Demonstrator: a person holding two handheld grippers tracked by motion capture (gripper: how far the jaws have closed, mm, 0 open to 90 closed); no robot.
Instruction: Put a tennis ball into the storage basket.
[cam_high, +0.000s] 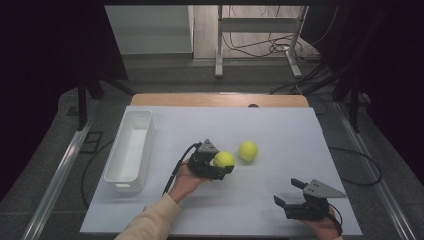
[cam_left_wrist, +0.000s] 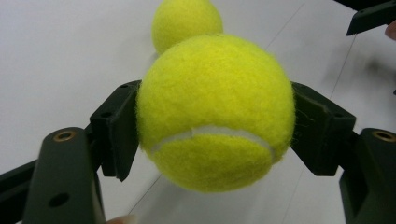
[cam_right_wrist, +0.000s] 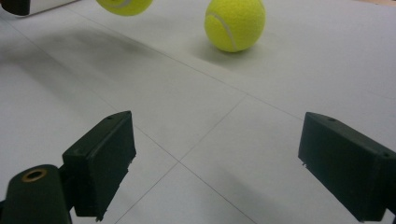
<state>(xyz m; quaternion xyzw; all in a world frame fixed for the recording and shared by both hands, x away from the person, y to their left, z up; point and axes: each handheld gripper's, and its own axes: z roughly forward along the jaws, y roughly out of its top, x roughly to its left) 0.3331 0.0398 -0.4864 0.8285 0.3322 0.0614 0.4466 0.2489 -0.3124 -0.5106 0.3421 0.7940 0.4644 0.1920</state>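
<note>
My left gripper (cam_high: 224, 164) is shut on a yellow tennis ball (cam_high: 223, 159), held just above the white table near its middle. In the left gripper view both black jaws press on the sides of that tennis ball (cam_left_wrist: 212, 109). A second tennis ball (cam_high: 248, 150) rests on the table just to the right; it sits behind the held one (cam_left_wrist: 187, 21) and lies far ahead in the right gripper view (cam_right_wrist: 235, 23). My right gripper (cam_high: 291, 194) stands open near the front right edge, its gap (cam_right_wrist: 215, 161) holding nothing.
A long white bin (cam_high: 131, 149) stands on the left side of the table. The white table top (cam_high: 280, 125) ends at a wooden strip at the back. Cables and a metal frame lie on the floor beyond.
</note>
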